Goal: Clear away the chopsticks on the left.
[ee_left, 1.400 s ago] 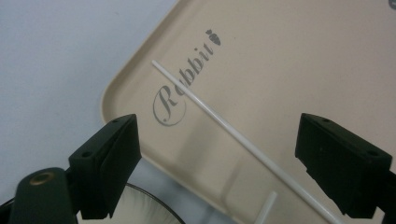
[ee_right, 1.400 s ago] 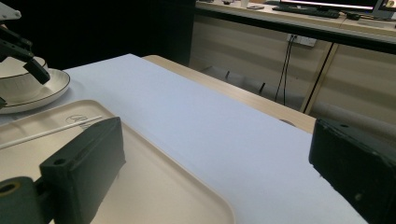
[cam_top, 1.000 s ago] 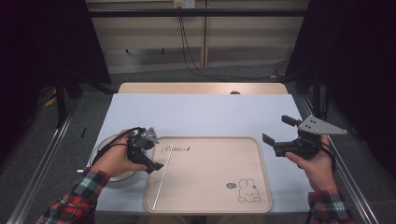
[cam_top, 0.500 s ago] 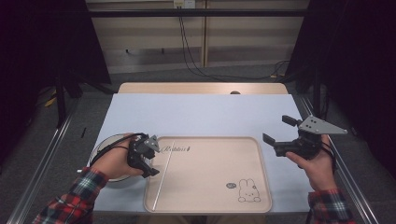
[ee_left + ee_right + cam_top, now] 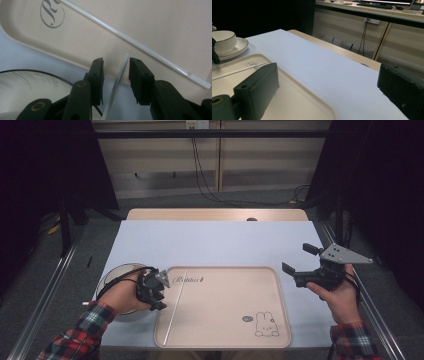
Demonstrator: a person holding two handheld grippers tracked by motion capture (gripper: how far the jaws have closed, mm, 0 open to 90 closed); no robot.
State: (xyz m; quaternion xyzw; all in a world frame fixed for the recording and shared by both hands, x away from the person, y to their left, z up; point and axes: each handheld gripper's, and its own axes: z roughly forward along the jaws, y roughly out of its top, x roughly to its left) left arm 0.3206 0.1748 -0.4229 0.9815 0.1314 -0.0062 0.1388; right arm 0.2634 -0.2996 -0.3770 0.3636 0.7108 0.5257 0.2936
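Note:
A white stick [image 5: 175, 305] lies lengthwise on the left side of a beige tray [image 5: 225, 320] and shows again as the stick [image 5: 135, 42] on the tray [image 5: 162, 22]. My left gripper [image 5: 159, 292] hovers at the tray's left rim, beside a bowl on a plate [image 5: 116, 271]. Its jaws have just been closing. A second, blurred white stick [image 5: 117, 80] runs between the left gripper [image 5: 116, 61] jaws, close to the right jaw, with a gap to the left one. My right gripper [image 5: 299, 258] is held off the tray's right edge, open and empty.
The tray carries a printed rabbit [image 5: 265, 325] near its front right corner and lettering [image 5: 189, 280] at the back left. A pale blue mat [image 5: 215, 242] covers the table behind the tray. The bowl [image 5: 223, 41] and plate [image 5: 239, 47] stand at far left in the right gripper view.
The left gripper's jaws have drawn closer together around the blurred stick, and the hand has shifted slightly toward the near edge. The right hand has kept still.

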